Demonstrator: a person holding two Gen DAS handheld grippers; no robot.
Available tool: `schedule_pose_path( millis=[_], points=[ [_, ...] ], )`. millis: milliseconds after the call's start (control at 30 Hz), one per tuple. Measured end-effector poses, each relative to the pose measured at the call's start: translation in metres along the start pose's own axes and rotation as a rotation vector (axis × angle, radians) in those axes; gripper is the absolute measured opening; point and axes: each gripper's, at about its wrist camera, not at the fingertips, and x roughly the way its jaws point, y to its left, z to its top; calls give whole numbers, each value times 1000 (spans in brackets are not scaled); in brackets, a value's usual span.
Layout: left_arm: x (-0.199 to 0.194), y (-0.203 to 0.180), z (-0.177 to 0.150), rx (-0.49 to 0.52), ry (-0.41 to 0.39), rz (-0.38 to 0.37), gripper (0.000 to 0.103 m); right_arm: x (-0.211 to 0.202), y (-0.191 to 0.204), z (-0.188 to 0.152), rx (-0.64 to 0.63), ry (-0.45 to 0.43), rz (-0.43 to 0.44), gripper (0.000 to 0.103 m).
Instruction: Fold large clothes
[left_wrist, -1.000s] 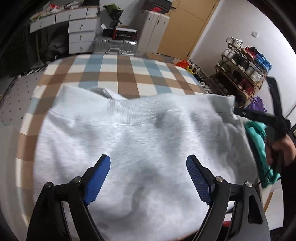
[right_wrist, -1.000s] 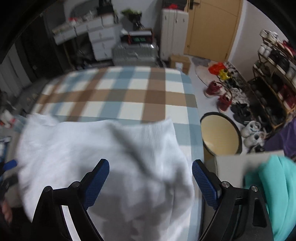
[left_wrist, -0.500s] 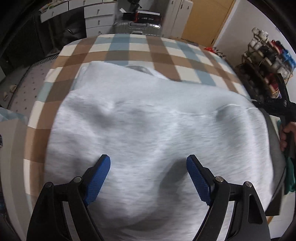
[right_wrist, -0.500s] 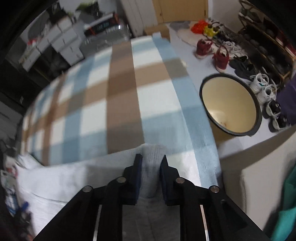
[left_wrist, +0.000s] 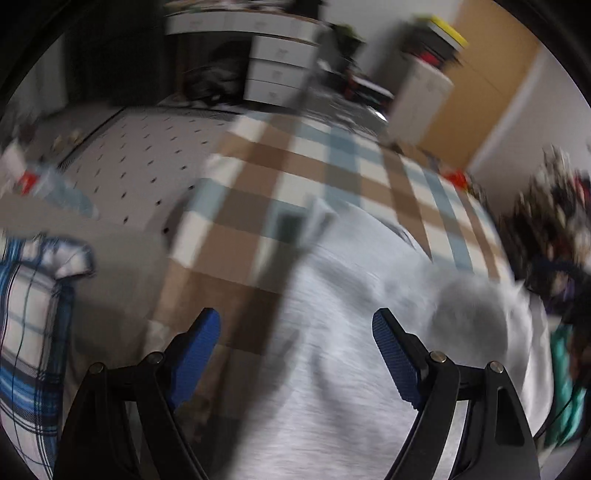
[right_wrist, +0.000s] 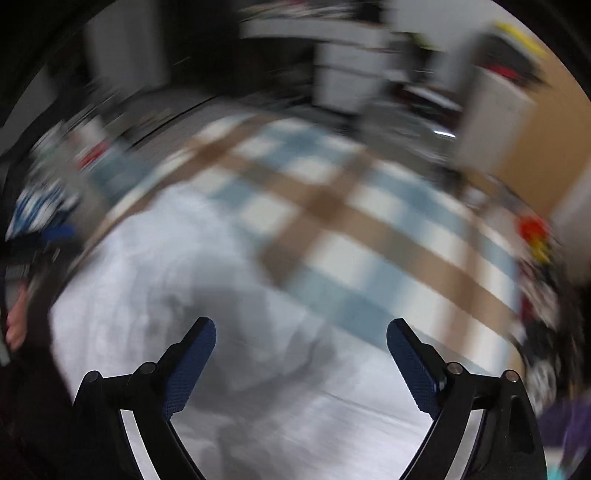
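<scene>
The sweatshirt (left_wrist: 351, 350), light grey, lies on the checked cloth (left_wrist: 332, 173) that covers the desk. Both views are motion-blurred.

Left wrist view: the sweatshirt fills the lower right of the frame. Its long axis runs diagonally, from the lower centre up toward the right edge of the desk. A narrow end with a dark patch (left_wrist: 291, 225) just beside it points up and left, toward the middle of the cloth. The left gripper (left_wrist: 295, 332) is spread wide above the sweatshirt's left edge, with nothing between its blue pads (left_wrist: 391, 362). A plaid garment (left_wrist: 26, 332) lies off the desk at far left.

Right wrist view: the sweatshirt (right_wrist: 184, 295) covers the lower left, with its upper edge running diagonally across the cloth (right_wrist: 332, 206). A seam line (right_wrist: 351, 400) crosses it near the bottom. The right gripper (right_wrist: 301, 339) has just been opening; its jaws stand wide apart above the fabric and pinch nothing. A hand (right_wrist: 16, 321) shows at the far left edge
</scene>
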Motion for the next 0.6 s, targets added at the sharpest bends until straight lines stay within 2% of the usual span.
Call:
schedule_pose_path(
  millis=[33,133,200,267,333,433,500,567,600],
  points=[
    [-2,12,1,-53,1,-16,81,14,17,8,-44,20,13,95],
    [1,28,1,-118,18,-32,81,58,64,31,-174,92,28,92],
    [3,29,2,-118,28,-27,81,75,81,37,-226,98,37,89],
    [-2,27,2,-107,23,-53,81,90,93,41,-284,113,66,89],
    [-5,20,5,-81,-1,-55,81,101,96,43,-329,124,42,89],
    [0,9,5,-23,3,-35,81,120,95,46,-322,179,37,87],
    [5,6,5,-4,15,-33,81,124,93,48,-290,184,48,79],
    [7,6,4,3,27,-16,81,122,89,52,-245,186,31,50],
    [8,7,5,-2,29,-18,81,114,88,52,-222,166,-14,36]
  ],
)
